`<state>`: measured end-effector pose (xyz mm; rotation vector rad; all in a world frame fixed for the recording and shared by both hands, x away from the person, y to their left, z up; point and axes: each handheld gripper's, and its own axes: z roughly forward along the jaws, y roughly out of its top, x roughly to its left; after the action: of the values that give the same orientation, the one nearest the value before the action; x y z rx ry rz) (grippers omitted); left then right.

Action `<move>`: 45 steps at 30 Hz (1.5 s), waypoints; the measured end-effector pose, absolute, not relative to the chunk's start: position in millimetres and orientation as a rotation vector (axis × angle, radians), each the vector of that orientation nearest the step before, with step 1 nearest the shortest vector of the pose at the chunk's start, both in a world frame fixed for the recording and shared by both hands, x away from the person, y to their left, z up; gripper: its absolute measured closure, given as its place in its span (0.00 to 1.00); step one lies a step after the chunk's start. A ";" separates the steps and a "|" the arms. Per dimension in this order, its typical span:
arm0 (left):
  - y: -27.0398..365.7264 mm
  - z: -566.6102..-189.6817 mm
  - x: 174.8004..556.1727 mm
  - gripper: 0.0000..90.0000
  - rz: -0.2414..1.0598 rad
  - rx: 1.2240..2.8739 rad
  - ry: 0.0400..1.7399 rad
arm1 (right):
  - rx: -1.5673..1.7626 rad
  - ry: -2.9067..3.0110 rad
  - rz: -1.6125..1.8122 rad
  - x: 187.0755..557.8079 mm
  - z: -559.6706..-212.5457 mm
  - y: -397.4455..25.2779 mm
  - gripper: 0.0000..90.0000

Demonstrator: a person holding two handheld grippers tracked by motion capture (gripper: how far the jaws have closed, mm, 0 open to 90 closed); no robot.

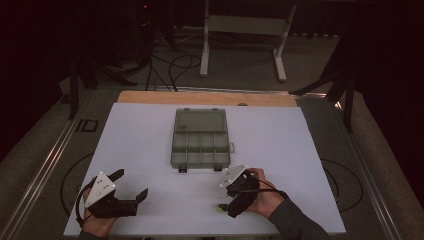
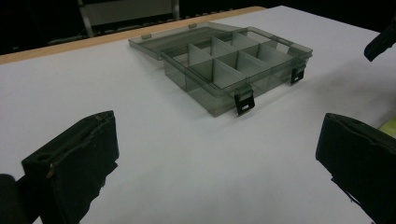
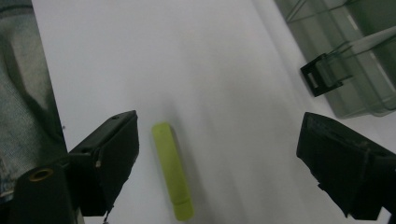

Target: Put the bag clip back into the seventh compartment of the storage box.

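Observation:
A smoky clear compartment box (image 1: 200, 147) lies in the middle of the white table top, its lid (image 1: 201, 120) folded back flat; its divided cells (image 2: 233, 65) look empty. A small yellow-green stick (image 3: 173, 170) lies on the table near the front edge (image 1: 220, 206). My right gripper (image 3: 224, 163) is open around it, untouched, the stick closer to the jaw on the left of that view. From above, the right gripper (image 1: 226, 199) points back toward the person. My left gripper (image 1: 132, 183) rests open at the front left, aimed at the box, with nothing between its jaws (image 2: 215, 163).
Two black latches (image 2: 245, 101) hang from the box's near wall. A wooden strip (image 1: 205, 97) borders the table's far edge, with a white frame stand (image 1: 245, 30) and cables on the floor behind. A grey sleeve (image 3: 18, 93) lies close beside the right gripper.

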<state>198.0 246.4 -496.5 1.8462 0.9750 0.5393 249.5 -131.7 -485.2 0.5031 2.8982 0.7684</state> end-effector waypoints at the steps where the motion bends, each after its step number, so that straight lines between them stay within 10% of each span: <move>1: 246.4 -496.5 197.9 0.00 0.538 1.846 0.975 | 0.503 2.898 0.768 249.5 -485.2 -131.7 0.14; 21: 246.4 -497.0 198.3 0.00 0.534 1.849 0.976 | 0.438 2.990 0.617 243.5 -503.4 -124.1 0.21; 45: 246.9 -496.9 198.0 0.00 0.537 1.848 0.979 | 0.313 3.091 0.501 237.0 -516.1 -121.6 0.86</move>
<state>198.0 246.9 -496.9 1.8477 0.9790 0.5369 237.0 -121.6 -516.1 0.3132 3.0906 0.5012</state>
